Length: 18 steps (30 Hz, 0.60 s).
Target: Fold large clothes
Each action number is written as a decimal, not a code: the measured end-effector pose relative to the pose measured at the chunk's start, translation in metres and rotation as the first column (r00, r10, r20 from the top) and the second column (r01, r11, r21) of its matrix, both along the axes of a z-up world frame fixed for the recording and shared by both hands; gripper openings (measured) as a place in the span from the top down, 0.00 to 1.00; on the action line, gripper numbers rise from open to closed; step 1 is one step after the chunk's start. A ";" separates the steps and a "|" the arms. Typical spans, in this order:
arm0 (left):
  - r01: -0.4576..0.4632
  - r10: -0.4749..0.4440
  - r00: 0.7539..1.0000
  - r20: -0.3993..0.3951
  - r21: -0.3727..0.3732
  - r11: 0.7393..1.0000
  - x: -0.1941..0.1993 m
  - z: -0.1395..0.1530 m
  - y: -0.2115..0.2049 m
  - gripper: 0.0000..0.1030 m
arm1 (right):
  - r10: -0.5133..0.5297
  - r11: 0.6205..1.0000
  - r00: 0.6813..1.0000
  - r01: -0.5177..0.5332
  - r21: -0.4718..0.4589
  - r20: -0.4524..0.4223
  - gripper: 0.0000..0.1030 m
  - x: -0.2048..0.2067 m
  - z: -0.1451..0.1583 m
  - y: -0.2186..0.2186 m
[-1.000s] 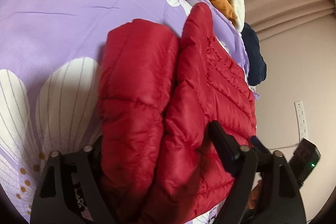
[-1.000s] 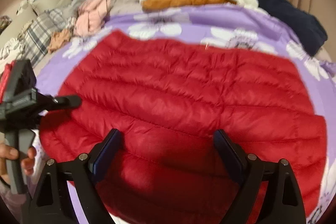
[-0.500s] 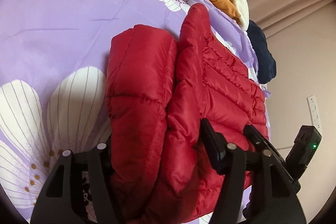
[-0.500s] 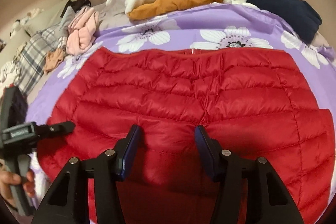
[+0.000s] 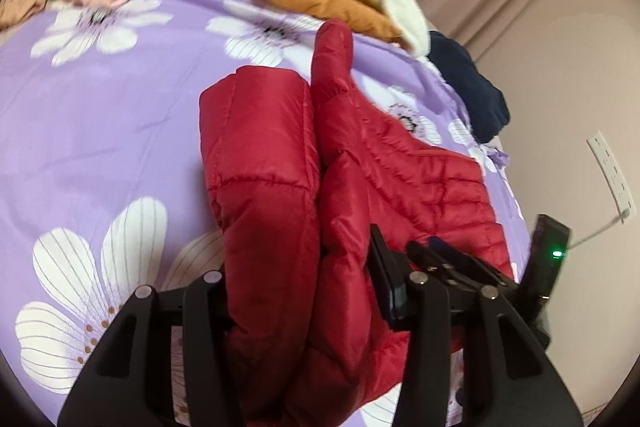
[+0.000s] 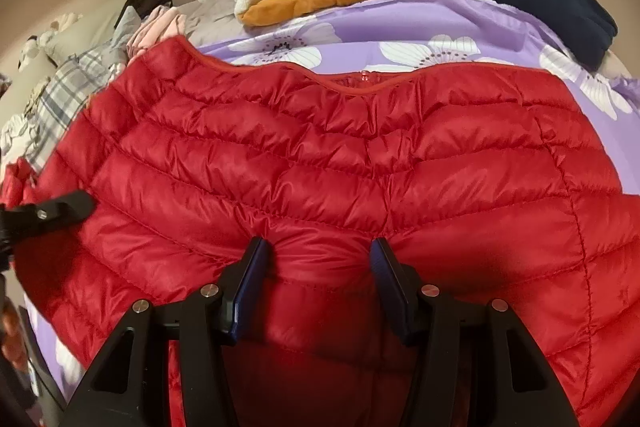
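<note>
Both claws have just closed: left claw (image 5: 308,291) and right claw (image 6: 316,267) each clench red jacket (image 6: 320,155) folds.

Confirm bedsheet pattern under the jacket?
Purple bedsheet with large white flowers, clearest in the left wrist view.

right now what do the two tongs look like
Both are matte black plastic. Each finger is a triangular frame with cut-outs and silver rivets, tipped with a flat dark blue pad. The left tongs and right tongs match. A black box with a green light rides by the right one.
</note>
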<state>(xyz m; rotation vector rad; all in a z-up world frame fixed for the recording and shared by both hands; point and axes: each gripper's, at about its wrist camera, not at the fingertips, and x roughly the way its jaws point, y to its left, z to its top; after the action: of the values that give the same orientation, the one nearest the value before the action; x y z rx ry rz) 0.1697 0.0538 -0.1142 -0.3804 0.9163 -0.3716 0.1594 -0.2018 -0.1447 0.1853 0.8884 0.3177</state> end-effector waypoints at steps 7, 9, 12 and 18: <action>0.071 -0.074 0.995 0.071 0.045 0.996 -0.008 0.035 -0.035 0.54 | -0.008 0.998 1.000 0.008 0.061 -0.002 0.46 -0.001 -0.004 -0.008; 0.091 -0.094 0.992 0.081 0.051 0.995 -0.009 0.042 -0.047 0.54 | -0.011 0.997 1.000 0.011 0.079 -0.002 0.46 -0.001 -0.004 -0.011; 0.115 -0.121 0.988 0.092 0.065 0.991 -0.010 0.051 -0.066 0.54 | -0.013 0.995 1.000 0.013 0.096 -0.005 0.46 -0.001 -0.004 -0.013; 0.132 -0.139 0.986 0.090 0.082 0.988 -0.005 0.059 -0.102 0.52 | -0.022 0.987 0.999 0.029 0.158 -0.049 0.46 0.006 -0.003 -0.023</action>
<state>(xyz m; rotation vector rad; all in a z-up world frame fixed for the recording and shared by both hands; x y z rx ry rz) 0.1644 -0.0483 -0.0550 -0.2287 0.8618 -0.4745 0.1652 -0.2250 -0.1477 0.3530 0.9071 0.3618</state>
